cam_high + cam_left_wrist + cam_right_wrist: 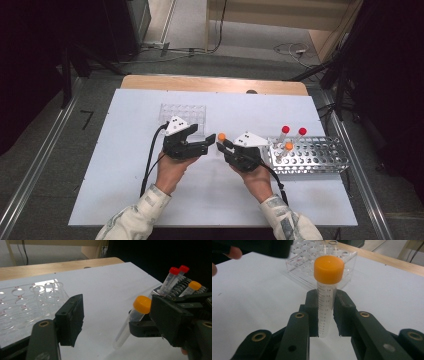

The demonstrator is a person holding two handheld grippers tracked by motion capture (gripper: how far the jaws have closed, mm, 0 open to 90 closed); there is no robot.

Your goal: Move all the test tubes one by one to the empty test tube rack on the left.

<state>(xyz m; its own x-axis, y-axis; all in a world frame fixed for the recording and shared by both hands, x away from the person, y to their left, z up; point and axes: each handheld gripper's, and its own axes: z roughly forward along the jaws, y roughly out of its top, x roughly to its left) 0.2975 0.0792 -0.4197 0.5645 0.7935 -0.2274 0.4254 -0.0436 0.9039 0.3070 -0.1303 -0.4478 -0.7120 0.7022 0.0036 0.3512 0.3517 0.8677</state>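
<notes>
My right gripper (223,145) is shut on a clear graduated tube with an orange cap (328,269), gripping it low on its body so the cap stands above the jaws. In the left gripper view the same tube (131,320) leans between my left gripper's (117,312) two jaws, which stand apart and do not touch it. From above, my left gripper (202,146) points right at the orange cap (221,136), fingertips just short of the right gripper. Both are above the white table centre.
A metal tube rack (320,156) at the right holds two red-capped tubes (285,129) and an orange-capped one (288,146). A clear plastic rack (182,116) with empty wells stands behind the left gripper. The white sheet (125,165) covers the table.
</notes>
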